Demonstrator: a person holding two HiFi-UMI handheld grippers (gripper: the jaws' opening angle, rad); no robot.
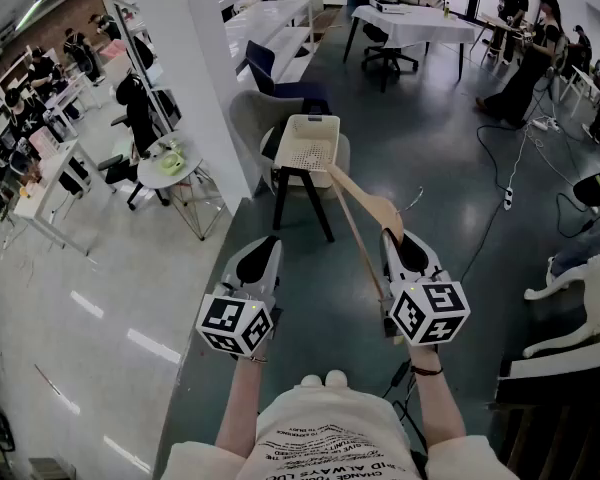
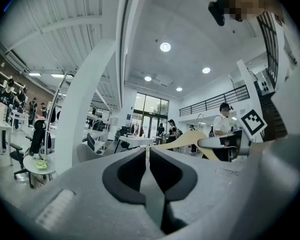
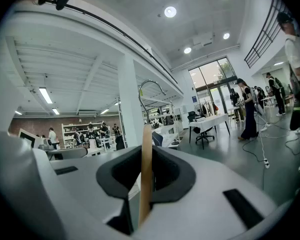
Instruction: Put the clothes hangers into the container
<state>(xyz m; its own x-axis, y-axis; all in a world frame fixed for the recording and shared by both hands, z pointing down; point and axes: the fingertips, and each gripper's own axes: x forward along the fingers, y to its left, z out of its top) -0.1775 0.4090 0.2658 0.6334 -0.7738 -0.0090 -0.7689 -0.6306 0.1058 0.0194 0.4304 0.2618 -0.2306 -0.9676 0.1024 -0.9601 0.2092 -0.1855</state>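
Hanger (image 1: 365,208), wooden, was clamped edge-on between the jaws of the right tool (image 1: 392,240), its far end reaching the rim of the basket (image 1: 295,133) on a stool (image 1: 302,203). Left tool (image 1: 268,248) hovered alongside, jaws together, empty.

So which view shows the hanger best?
The head view: most of the wooden hanger shows, angled toward the basket. The right gripper view has it only edge-on, clamped between the jaws. The left gripper view catches one arm.
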